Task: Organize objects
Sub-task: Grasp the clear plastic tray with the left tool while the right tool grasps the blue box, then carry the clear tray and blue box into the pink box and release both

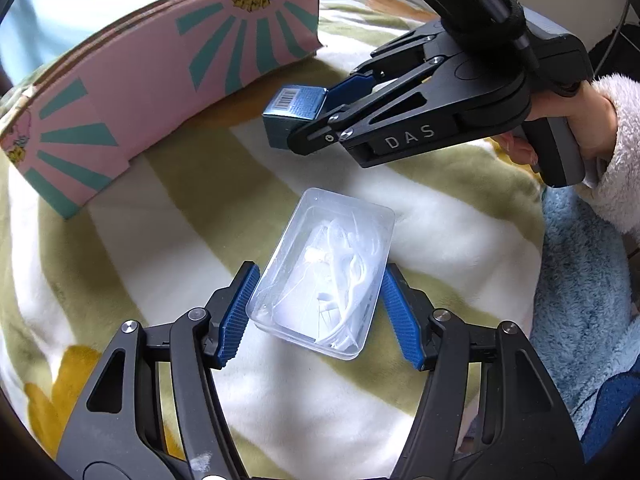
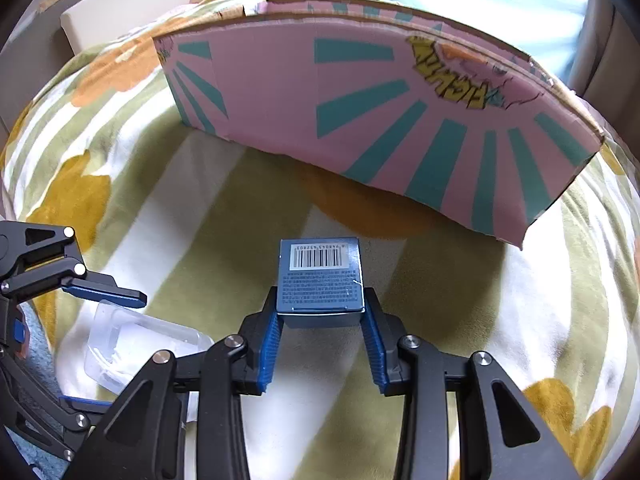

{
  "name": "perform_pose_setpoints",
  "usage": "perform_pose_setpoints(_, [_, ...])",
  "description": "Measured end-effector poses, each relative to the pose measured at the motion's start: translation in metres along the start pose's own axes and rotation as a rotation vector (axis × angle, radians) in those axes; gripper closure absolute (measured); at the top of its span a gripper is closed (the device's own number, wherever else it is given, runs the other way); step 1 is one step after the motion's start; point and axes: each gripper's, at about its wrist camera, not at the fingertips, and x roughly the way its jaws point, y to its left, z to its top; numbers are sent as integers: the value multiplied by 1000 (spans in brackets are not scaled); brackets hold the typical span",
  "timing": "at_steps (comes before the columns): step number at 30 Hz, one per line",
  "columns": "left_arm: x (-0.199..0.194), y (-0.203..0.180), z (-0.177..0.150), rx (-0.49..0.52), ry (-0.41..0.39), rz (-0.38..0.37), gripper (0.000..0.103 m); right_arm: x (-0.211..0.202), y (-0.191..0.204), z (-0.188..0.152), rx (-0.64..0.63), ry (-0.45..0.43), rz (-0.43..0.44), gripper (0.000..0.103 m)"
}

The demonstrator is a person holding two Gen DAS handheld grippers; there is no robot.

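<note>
A clear plastic case (image 1: 324,272) with white earphones inside lies on the striped blanket; it also shows in the right wrist view (image 2: 136,344). My left gripper (image 1: 320,284) straddles it, blue pads close to both sides, jaws open around it. My right gripper (image 2: 322,312) is shut on a small blue box (image 2: 320,276) with a barcode, held above the blanket. The box also shows in the left wrist view (image 1: 294,112), with the right gripper (image 1: 320,110) coming in from the right. A pink and teal cardboard box (image 2: 380,120) stands behind.
The green and white striped blanket (image 1: 208,184) with orange flowers covers the soft surface. The cardboard box also shows in the left wrist view (image 1: 160,80), far left. A light blue fluffy cloth (image 1: 580,280) lies at the right.
</note>
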Motion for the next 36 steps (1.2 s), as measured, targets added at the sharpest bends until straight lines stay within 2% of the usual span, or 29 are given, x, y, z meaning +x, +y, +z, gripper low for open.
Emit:
perform_pose_setpoints(5, [-20, -3, 5, -11, -43, 14, 43, -25, 1, -1, 3, -26, -4, 68])
perform_pose_setpoints(10, [-59, 12, 5, -48, -111, 55, 43, -56, -4, -5, 29, -62, -4, 68])
perform_pose_setpoints(14, [-78, 22, 23, -82, -158, 98, 43, -60, 14, 11, 45, -90, -8, 68])
perform_pose_setpoints(18, [-103, 34, 45, -101, -209, 157, 43, -92, 4, 17, 68, -121, -29, 68])
perform_pose_setpoints(25, [-137, 59, 90, -132, -269, 241, 43, -131, -7, 50, 93, -182, -55, 68])
perform_pose_setpoints(29, [-146, 75, 118, -166, -272, 254, 43, -145, -18, 74, 121, -196, -45, 68])
perform_pose_setpoints(36, [-131, 112, 165, -249, -267, 310, 43, -135, -34, 120, 160, -192, -42, 68])
